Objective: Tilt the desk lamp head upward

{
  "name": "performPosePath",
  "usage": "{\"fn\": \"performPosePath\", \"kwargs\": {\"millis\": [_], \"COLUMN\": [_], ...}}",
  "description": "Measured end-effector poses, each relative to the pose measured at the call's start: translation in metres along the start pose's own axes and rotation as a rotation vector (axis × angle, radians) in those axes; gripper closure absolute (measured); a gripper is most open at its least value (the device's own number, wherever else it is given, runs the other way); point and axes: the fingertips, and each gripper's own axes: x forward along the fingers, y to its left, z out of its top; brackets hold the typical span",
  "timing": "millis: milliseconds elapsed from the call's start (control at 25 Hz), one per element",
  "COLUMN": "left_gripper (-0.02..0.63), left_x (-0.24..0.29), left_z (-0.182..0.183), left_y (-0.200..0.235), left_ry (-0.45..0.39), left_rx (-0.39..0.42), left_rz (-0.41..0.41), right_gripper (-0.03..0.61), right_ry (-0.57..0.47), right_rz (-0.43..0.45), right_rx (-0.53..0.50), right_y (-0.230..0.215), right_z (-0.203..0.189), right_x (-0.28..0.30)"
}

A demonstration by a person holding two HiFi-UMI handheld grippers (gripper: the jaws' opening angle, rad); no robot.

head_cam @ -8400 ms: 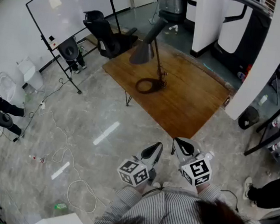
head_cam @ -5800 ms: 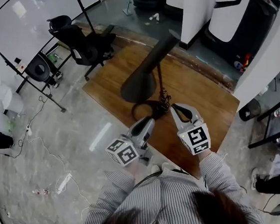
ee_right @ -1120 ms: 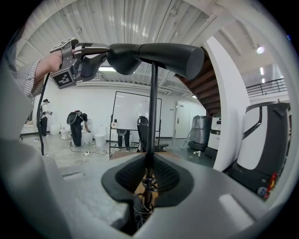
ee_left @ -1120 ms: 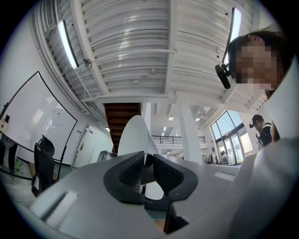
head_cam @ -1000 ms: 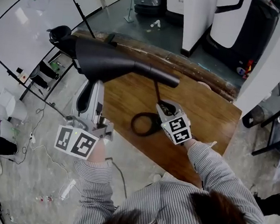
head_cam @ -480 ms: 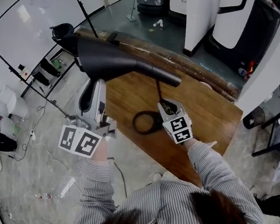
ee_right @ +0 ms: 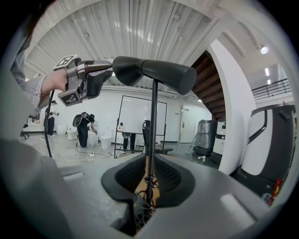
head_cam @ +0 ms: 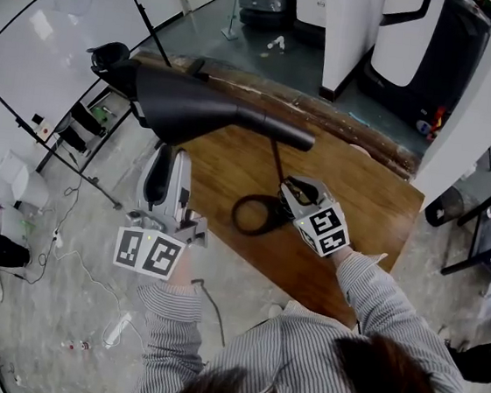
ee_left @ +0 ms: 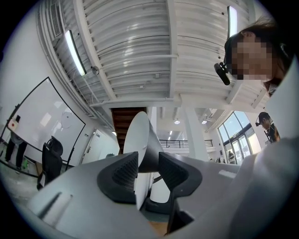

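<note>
risks –
lamp head (head_cam: pixel 194 106): upper left of the head view, lying about level, wide mouth toward the left of the frame. the left gripper (head_cam: pixel 164 150) sits just under that mouth with its jaws spreading. the rim stands between the pads (ee_left: pixel 122 173) but is not pinched. if the joint is slack, the head may droop once it is unsupported.
right gripper (head_cam: pixel 296 186): pressed together on the stem (head_cam: pixel 276 158) low down, centre of frame. a loose hold here would likely let the light ring base (head_cam: pixel 235 215) rock or slide.

materials –
table (head_cam: pixel 352 186): brown wood, visible grain, rough dark far edge.
lamp head: matt black cone, white inside, tapering into a round tube.
pads: dark, ribbed, curved.
stem: thin black rod, cord coiled at its foot.
ring base: thin open black hoop, flat on the wood.
</note>
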Motion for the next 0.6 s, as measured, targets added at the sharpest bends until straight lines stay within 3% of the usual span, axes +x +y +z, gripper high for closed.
{"fn": "performPosePath", "kwargs": {"millis": [200,400,600], "left_gripper": [0.491,0.538,0.595], "left_x": [-0.018,-0.039,-0.047], "left_z": [-0.058,-0.137,-0.178], "left_y": [-0.014,-0.052,-0.090], "left_ry": [0.108,0.243,0.344], "left_rx": [-0.073,-0.159,-0.183], "left_rz": [-0.012,-0.106,-0.175], "right_gripper": [0.528,0.539,0.578], "right_ry": [-0.025,-0.085,-0.115], "right_rz": [-0.025,0.033,0.055], "right_rx": [-0.001,0.048,0.078], "right_y": [0.014,0.039,0.053], "right_z": [0.012,0.032,0.042], "right_x": [-0.027,-0.056,-0.076]}}
